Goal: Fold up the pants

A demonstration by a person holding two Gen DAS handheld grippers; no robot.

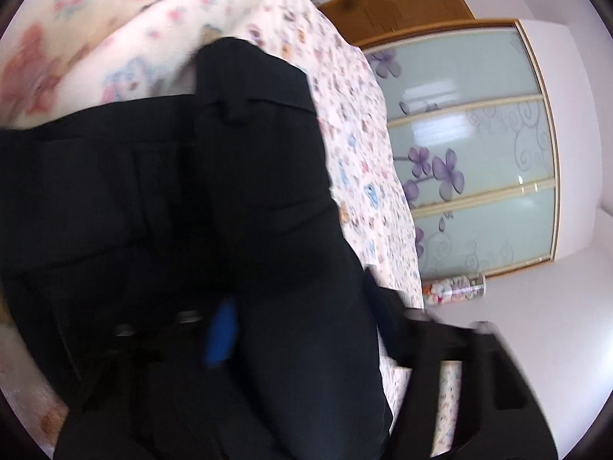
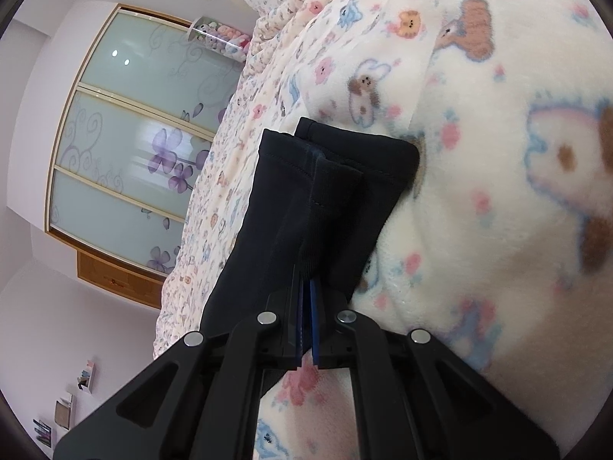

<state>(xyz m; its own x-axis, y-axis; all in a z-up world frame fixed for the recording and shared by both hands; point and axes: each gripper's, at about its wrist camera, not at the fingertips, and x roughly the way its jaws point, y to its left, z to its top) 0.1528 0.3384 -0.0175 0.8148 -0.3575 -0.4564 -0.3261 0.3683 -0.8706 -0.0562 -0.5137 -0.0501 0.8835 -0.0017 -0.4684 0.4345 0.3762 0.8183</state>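
Observation:
The dark navy pants fill the left wrist view, waistband end up, draped over the left gripper; only one blue pad shows and cloth hides the jaws. In the right wrist view the right gripper is shut on the pants near the leg hems, blue pads pinching a fold. The two hems lie side by side above the fleece blanket.
A bed with an animal-print sheet and a cream fleece blanket. A frosted wardrobe with purple flowers stands beside the bed. A clear tube of plush toys is by the wardrobe. Small shelves hang on the wall.

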